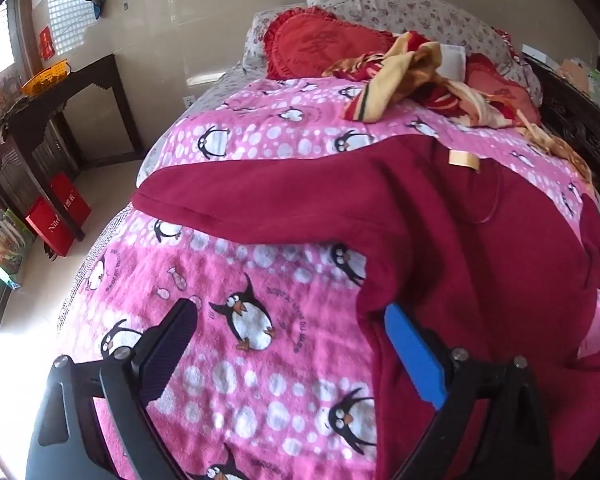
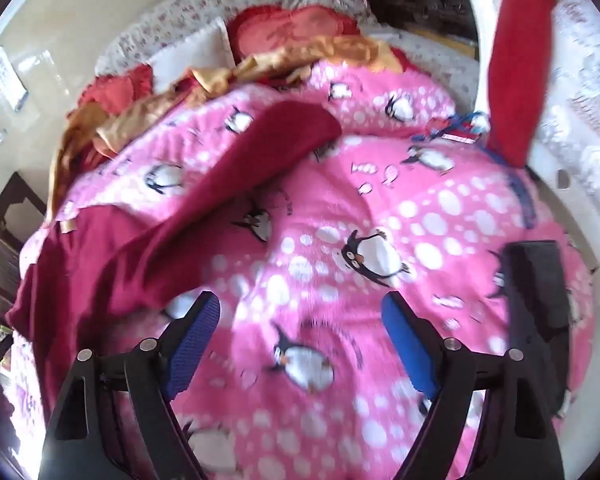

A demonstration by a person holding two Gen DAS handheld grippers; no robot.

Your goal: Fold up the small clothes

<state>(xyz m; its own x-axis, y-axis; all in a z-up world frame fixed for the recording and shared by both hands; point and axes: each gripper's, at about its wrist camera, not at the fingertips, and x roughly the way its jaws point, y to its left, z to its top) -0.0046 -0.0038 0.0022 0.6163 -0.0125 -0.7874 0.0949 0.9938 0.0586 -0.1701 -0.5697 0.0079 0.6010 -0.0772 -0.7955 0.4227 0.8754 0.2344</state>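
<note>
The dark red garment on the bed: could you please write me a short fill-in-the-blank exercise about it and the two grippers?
1. The dark red garment lies on a pink blanket printed with ____.
2. The left gripper has its fingers ____, with nothing between them.
3. The tan label sits on the ____ garment.
4. The right gripper hangs over the ____, clear of the garment.

Missing words: penguins; open; dark red; blanket
</note>
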